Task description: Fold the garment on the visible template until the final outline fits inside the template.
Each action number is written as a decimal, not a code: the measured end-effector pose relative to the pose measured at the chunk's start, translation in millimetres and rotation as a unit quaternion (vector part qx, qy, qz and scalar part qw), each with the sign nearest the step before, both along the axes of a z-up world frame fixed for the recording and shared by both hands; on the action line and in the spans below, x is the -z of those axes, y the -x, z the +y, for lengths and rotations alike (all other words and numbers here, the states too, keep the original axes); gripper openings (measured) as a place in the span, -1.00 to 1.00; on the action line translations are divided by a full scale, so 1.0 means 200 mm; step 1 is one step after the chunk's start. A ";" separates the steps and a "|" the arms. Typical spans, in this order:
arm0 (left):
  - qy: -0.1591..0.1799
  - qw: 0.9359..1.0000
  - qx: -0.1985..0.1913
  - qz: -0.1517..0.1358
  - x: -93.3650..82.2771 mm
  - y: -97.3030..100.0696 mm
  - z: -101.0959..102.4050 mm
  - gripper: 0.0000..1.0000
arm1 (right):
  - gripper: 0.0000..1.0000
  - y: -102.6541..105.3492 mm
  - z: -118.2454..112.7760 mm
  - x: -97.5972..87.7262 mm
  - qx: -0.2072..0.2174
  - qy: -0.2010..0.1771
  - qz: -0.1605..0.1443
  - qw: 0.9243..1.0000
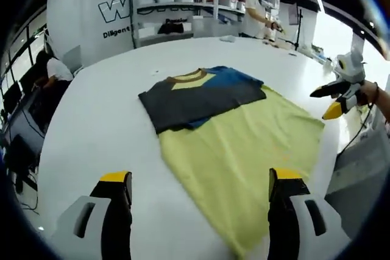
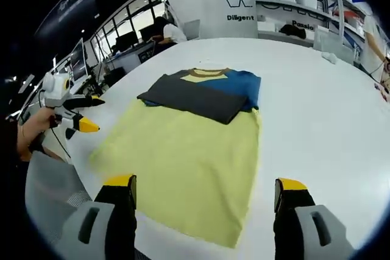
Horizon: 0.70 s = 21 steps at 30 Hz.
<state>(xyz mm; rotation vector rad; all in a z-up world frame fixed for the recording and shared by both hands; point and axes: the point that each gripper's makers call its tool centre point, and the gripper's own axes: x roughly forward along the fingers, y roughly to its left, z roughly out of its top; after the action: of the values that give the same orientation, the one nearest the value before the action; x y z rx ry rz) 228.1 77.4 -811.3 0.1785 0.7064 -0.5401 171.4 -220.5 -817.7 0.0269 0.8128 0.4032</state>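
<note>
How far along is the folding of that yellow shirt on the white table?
Partly done. The yellow garment lies flat on the white table, and its dark and blue sleeves are already folded in across the chest below the collar. Nothing is in hand: the left gripper and right gripper both hover open and empty. The long yellow body has not yet been folded up. I cannot make out a template outline.

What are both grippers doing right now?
Left gripper: open, holding nothing, above the yellow shirt.
Right gripper: open, holding nothing.
</note>
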 end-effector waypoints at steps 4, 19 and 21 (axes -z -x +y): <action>-0.024 0.999 0.001 0.026 0.06 0.09 0.02 0.77 | 0.70 0.06 -0.01 0.04 0.002 0.003 0.012 1.000; -0.036 0.991 -0.080 0.099 0.23 0.37 0.08 0.23 | -0.08 0.21 -0.14 0.21 0.034 0.049 0.054 0.997; -0.035 0.991 -0.081 0.100 0.23 0.39 0.07 0.16 | -0.18 0.21 -0.15 0.22 0.037 0.052 0.055 0.996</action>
<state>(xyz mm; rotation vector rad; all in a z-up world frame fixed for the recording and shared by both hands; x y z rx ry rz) 150.2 92.1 -857.6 0.1328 0.9270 -0.3814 128.6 -250.0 -861.4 -0.0179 0.9383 0.2917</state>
